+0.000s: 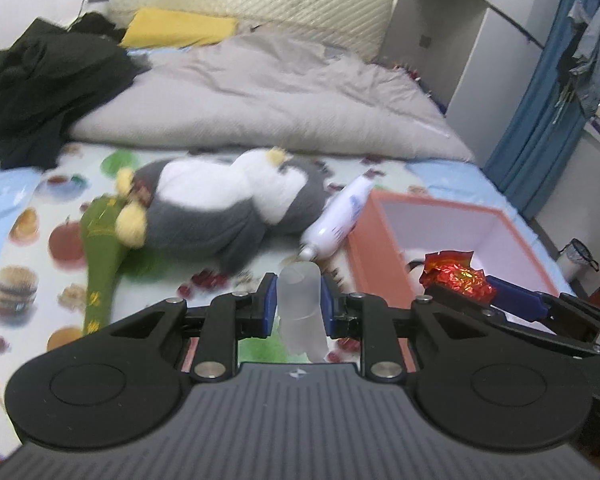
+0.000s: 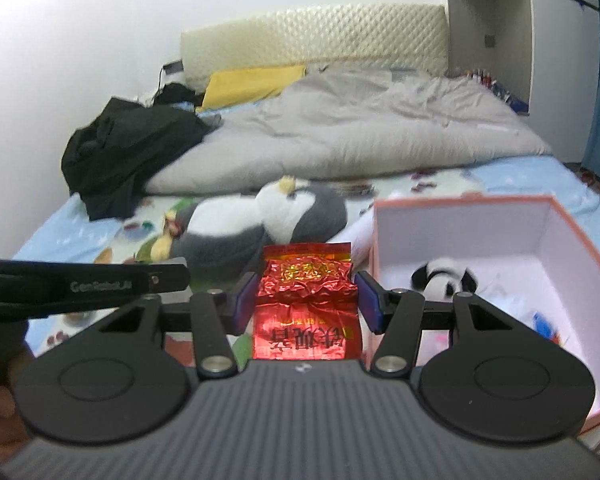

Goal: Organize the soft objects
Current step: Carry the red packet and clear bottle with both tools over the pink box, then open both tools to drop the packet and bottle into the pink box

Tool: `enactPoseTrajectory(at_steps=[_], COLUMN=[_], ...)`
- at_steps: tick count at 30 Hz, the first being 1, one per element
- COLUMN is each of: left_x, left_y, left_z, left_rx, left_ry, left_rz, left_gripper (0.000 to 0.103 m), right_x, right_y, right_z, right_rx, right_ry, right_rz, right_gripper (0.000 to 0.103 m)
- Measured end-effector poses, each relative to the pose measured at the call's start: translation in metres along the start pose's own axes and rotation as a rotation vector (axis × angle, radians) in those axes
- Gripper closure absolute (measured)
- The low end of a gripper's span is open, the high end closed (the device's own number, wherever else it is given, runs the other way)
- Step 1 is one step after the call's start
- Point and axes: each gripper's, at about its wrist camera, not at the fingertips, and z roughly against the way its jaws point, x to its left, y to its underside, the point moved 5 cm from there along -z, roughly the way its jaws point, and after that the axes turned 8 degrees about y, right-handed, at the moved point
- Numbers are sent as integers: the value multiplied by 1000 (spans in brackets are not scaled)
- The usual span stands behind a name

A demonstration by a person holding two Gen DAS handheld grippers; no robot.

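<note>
The left gripper (image 1: pixel 298 304) reaches out low over the bed, just beside the pink box (image 1: pixel 370 248). Its blue pads pinch a frosted, see-through soft tube (image 1: pixel 302 312) that stands nearly upright.

The right gripper (image 2: pixel 306 300) is level, next to the box's near wall. It squeezes a crinkly, shiny red foil packet (image 2: pixel 306 304); the packet's long side points away from the camera.

A fluffy grey and white penguin toy (image 1: pixel 220 204) lies on its side beyond the box's left wall, long side across the bed. A small panda plush (image 2: pixel 446 280) sits inside the box, maybe face down; it is blurry.
</note>
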Motion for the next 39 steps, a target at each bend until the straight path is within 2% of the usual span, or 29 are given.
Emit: enactPoseTrajectory(at_steps=[8, 14, 19, 29, 34, 39], left_x=[-64, -114, -139, -146, -144, -141], left_y=[-46, -60, -53, -21, -8, -3], left_z=[-11, -42, -85, -165, -191, -202], left_rx=[-21, 21, 99, 265, 327, 351], left_ry=[91, 156, 185, 190, 181, 175], left_rz=[-68, -135, -165, -192, -200, -198], left_gripper=[76, 76, 76, 76, 76, 74], right_x=[-41, -84, -121, -172, -183, -190], right_y=[-47, -61, -51, -4, 18, 33], right_z=[19, 14, 0, -45, -64, -76], right_rx=[-71, -73, -24, 143, 213, 261], right_ry=[37, 105, 158, 223, 235, 231], right_rz=[-28, -64, -111, -163, -173, -194], right_gripper=[47, 47, 47, 47, 46, 47])
